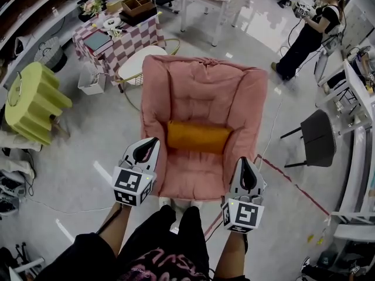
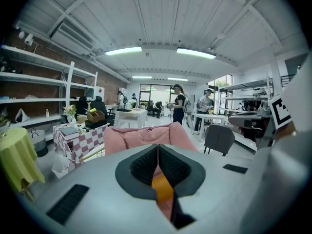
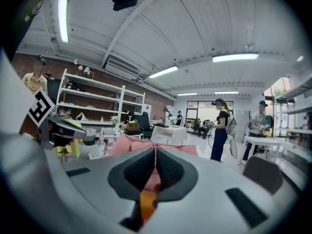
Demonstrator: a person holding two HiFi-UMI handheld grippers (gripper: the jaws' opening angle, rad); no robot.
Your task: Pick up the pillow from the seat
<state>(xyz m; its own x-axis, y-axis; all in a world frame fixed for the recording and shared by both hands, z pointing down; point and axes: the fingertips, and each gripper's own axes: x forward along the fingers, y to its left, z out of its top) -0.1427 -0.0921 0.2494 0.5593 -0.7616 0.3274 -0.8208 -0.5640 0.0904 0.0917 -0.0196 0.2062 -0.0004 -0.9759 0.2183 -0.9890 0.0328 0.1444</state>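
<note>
An orange pillow (image 1: 198, 136) lies across the seat of a pink padded armchair (image 1: 202, 92), against its backrest. My left gripper (image 1: 147, 147) hovers at the chair's front left corner, jaws shut and empty. Over the front right corner, my right gripper (image 1: 245, 170) is shut too, holding nothing. Both point toward the chair, short of the pillow. In the left gripper view a strip of the orange pillow (image 2: 162, 188) shows below the shut jaws (image 2: 158, 156). The right gripper view shows the same orange pillow (image 3: 146, 201) under its shut jaws (image 3: 155, 161).
A checkered table (image 1: 117, 40) with boxes stands behind the chair at left, a round white side table (image 1: 136, 63) beside it. A yellow-green draped stool (image 1: 32, 101) sits far left, a dark chair (image 1: 319, 136) at right. A person (image 1: 307, 34) stands at the back right.
</note>
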